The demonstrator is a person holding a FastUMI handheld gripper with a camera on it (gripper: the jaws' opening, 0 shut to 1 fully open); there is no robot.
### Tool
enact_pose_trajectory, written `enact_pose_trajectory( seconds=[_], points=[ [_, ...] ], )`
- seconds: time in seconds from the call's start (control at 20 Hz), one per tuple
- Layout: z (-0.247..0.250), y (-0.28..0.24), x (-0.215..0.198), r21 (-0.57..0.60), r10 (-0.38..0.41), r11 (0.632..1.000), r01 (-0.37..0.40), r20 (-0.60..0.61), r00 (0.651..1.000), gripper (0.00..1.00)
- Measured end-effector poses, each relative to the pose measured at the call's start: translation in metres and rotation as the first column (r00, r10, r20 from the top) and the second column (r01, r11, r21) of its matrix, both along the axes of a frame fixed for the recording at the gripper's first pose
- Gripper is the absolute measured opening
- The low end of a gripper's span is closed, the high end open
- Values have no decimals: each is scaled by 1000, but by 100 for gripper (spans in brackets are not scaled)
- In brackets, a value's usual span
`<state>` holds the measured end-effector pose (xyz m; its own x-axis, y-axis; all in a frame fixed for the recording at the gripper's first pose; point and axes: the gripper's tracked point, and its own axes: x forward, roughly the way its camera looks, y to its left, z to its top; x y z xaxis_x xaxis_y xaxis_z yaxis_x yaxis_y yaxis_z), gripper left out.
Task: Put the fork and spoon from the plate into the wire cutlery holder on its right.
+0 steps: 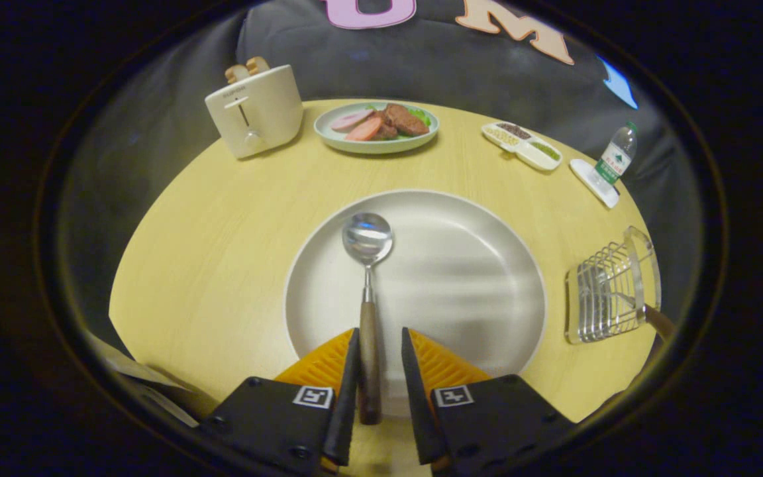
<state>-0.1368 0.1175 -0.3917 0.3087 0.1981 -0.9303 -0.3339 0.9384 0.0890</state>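
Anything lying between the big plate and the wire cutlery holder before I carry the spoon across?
No. In the gripper view only bare table separates the plate from the wire cutlery holder. The spoon handle lies between the open jaws.

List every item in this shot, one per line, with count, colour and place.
spoon: 1, silver bowl, brown handle, on big plate, handle between the fingers
big plate: 1, white, table centre
cutlery holder: 1, silver wire, right of big plate, a brown-handled utensil in it
toaster: 1, cream, far left
food plate: 1, pale green, beyond big plate
divided tray: 1, white, far right
bottle: 1, clear, beside tray
table: 1, yellow
gripper: 1, open around spoon handle
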Motion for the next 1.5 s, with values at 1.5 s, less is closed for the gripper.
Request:
enact_pose_trajectory(
  seconds=[1.5],
  points=[
    [120,-94,41,-22,-18,1000,16,-106,994,9]
  ],
)
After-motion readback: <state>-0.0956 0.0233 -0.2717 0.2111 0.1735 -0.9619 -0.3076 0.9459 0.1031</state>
